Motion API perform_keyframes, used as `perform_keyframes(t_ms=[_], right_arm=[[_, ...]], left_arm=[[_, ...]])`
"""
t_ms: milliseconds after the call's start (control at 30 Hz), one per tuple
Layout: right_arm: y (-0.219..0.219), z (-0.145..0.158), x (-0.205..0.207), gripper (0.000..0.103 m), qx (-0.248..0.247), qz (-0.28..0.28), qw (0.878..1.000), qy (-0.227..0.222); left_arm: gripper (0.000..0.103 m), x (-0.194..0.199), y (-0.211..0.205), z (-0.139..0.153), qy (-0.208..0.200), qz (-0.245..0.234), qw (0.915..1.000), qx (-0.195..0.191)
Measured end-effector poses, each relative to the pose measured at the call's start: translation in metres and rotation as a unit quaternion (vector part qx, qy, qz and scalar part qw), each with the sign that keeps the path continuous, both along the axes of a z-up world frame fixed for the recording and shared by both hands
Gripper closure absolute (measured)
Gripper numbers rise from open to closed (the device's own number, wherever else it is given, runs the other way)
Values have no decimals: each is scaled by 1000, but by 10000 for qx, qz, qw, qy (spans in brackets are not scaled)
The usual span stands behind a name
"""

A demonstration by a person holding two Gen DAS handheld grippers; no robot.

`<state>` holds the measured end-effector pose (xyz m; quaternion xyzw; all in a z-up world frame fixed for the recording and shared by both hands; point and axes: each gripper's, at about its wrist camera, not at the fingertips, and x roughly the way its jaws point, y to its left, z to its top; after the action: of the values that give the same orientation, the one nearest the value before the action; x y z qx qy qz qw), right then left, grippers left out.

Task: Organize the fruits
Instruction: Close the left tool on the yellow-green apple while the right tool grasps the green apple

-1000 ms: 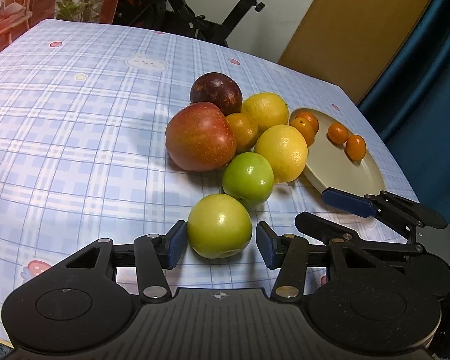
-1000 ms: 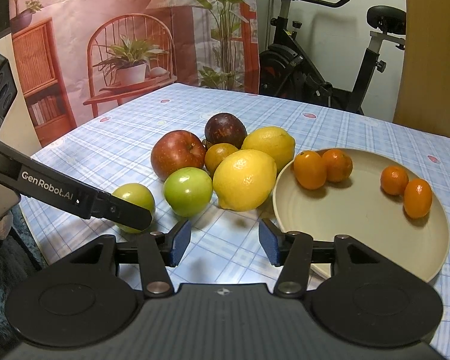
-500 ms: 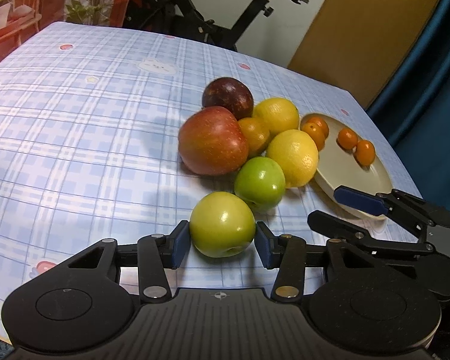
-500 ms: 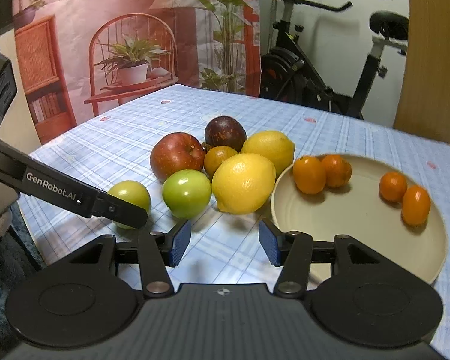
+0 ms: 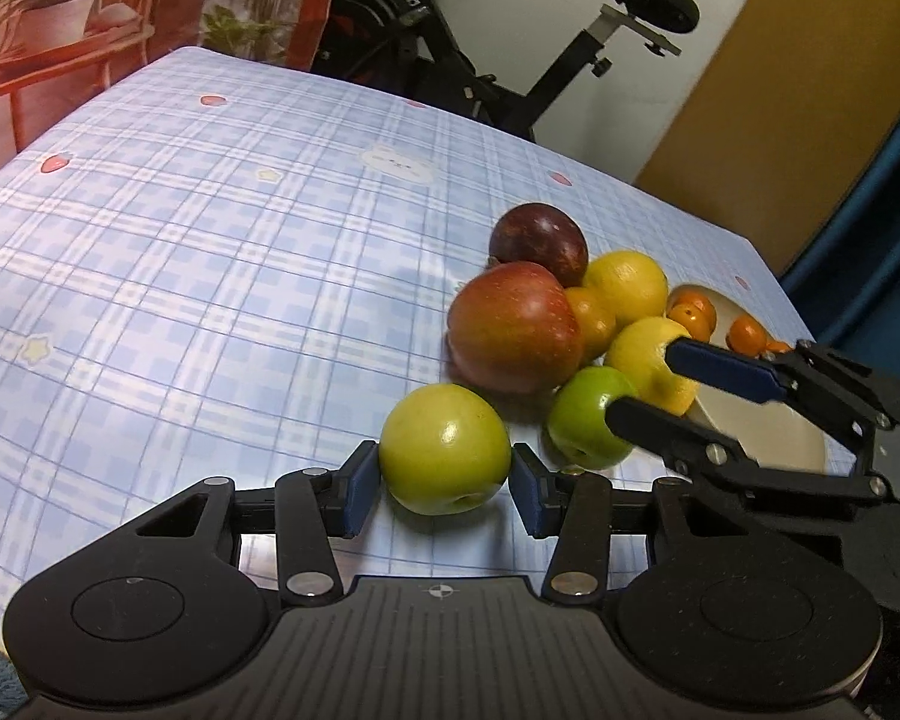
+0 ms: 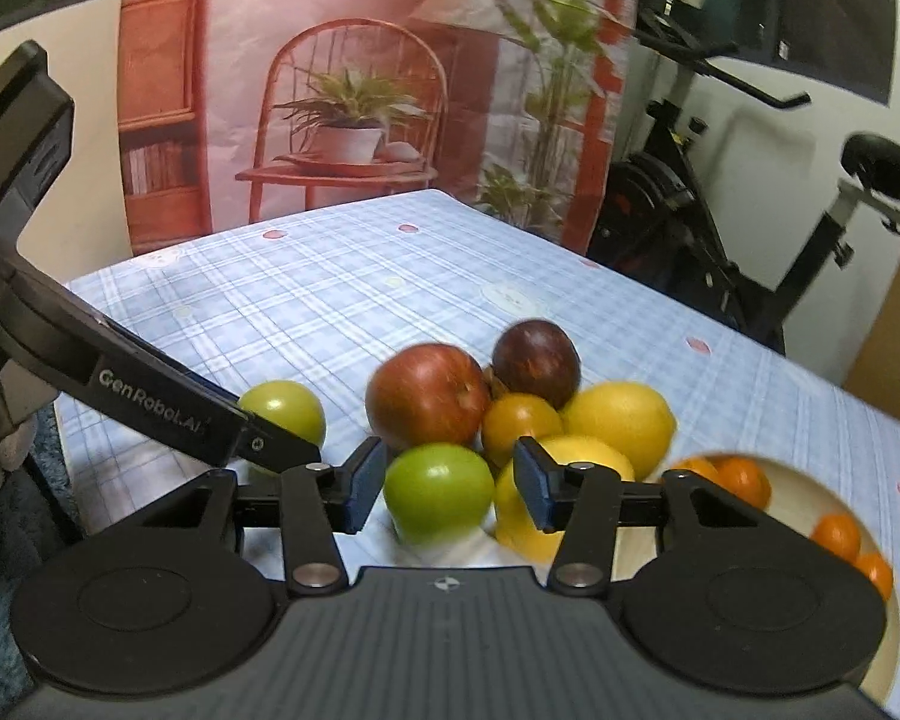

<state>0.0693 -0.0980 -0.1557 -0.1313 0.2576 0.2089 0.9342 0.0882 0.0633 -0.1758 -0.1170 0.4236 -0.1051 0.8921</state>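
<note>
1. The left gripper (image 5: 444,483) holds the yellow-green apple (image 5: 445,449) between both pads, on the checked tablecloth (image 5: 210,252).
2. The right gripper (image 6: 447,483) stands wide around the green apple (image 6: 438,492), not touching, beside the plate (image 5: 750,426).

A light-blue-and-white checked cloth dotted with small red strawberries covers the worktop (image 5: 210,252), carrying a yellow-green apple (image 5: 445,450), a brighter green apple (image 6: 438,492), a red apple (image 5: 513,327), a dark maroon plum (image 5: 539,240), two yellow lemons (image 6: 621,420), and orange kumquats (image 6: 744,480) on a beige plate (image 5: 750,426), between black claws with blue pads (image 5: 360,489).
</note>
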Motion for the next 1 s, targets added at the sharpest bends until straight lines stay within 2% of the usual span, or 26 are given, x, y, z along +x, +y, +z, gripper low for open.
perform_keyframes(t_ms=[200, 267, 400, 433, 733, 1000], right_arm=[[12, -3, 20, 57, -215, -126, 9997, -27], [14, -7, 18, 63, -344, -69, 9994, -52], [14, -14, 9, 65, -388, 47, 9992, -8], [13, -16, 7, 67, -344, 53, 9994, 25], [-10, -14, -15, 67, 166, -230, 9994, 203], [-31, -12, -21, 67, 781, -544, 9939, 550]], left_arm=[[54, 0, 3, -2, 20, 82, 10000, -26], [54, -1, 3, -2, 35, 102, 9999, -39], [54, -1, 2, -4, 48, 115, 9999, -48], [54, -1, 2, -4, 46, 114, 9999, -43], [54, 0, 0, -5, 34, 117, 9999, -7], [54, 1, -1, -6, 25, 105, 9999, 23]])
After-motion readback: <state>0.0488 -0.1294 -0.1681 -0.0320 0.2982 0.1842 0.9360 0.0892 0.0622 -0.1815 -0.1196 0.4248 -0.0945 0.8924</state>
